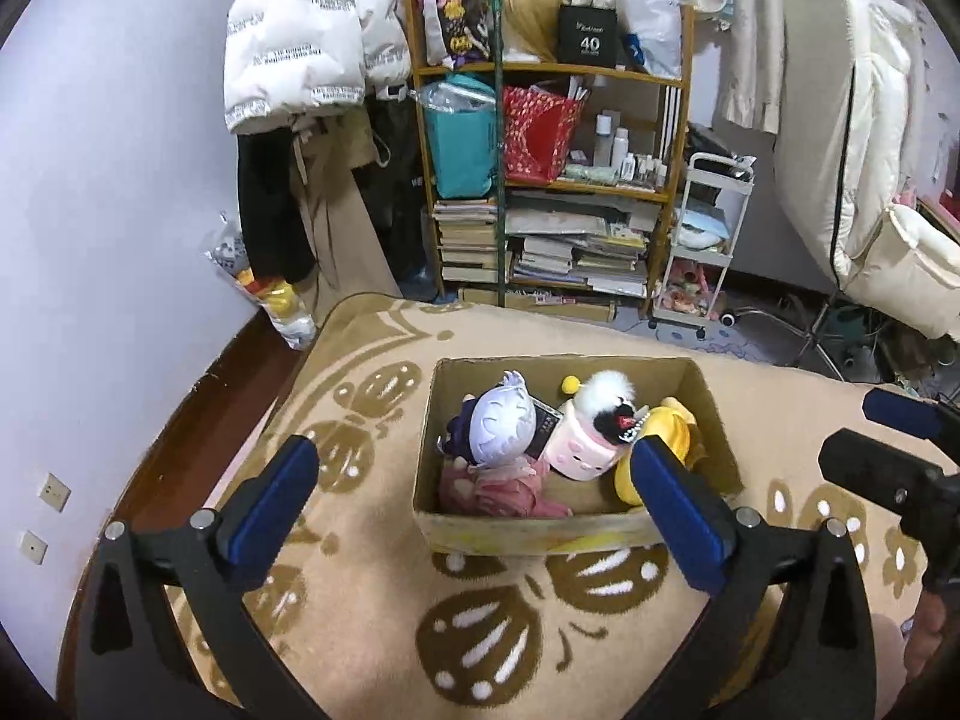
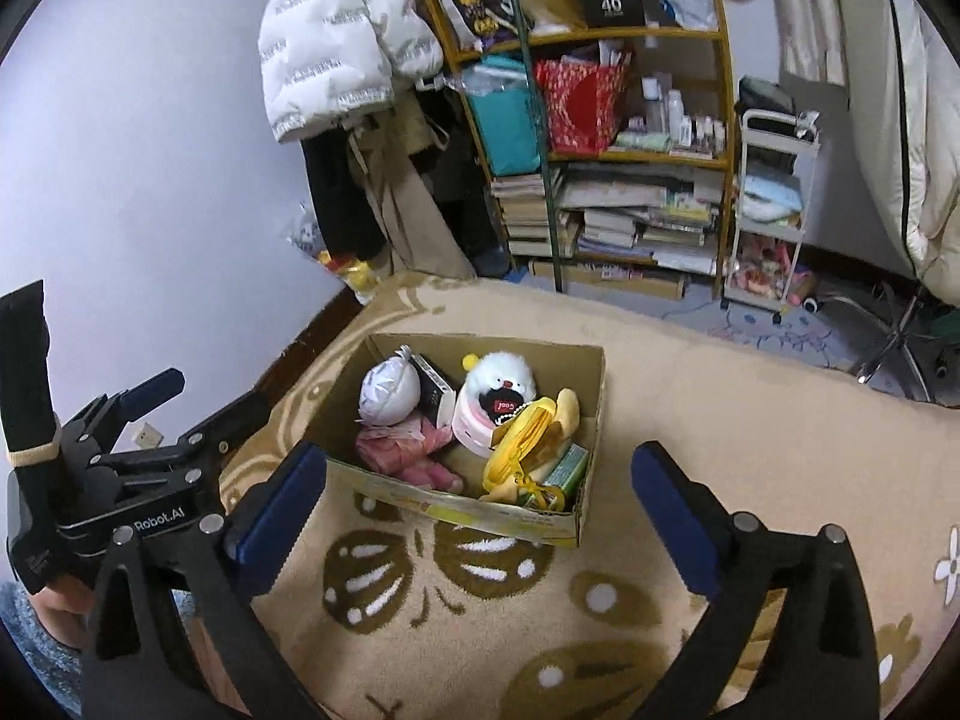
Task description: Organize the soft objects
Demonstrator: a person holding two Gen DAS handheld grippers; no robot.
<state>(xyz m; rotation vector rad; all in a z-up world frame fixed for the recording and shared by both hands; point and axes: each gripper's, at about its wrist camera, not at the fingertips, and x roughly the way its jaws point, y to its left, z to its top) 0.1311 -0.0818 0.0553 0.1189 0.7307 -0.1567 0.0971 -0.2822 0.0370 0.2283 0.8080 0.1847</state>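
Hovering above the butterfly blanket [image 1: 372,588] with both sets of jaws standing wide apart and gripping nothing: left gripper [image 1: 477,495], right gripper [image 2: 480,501]. Sitting at twelve o'clock from the left gripper, and nearer eleven from the right one, the cardboard box [image 1: 528,531] with the plush toys [image 1: 501,429] already inside (long axis running nine to three). Judging the left gripper marginally nearer.

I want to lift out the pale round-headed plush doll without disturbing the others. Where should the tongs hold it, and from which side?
Grip the round head of the pale plush doll from above. It sits highest at the cardboard box's left end, while the body is buried under the pink plush. Close across the head.
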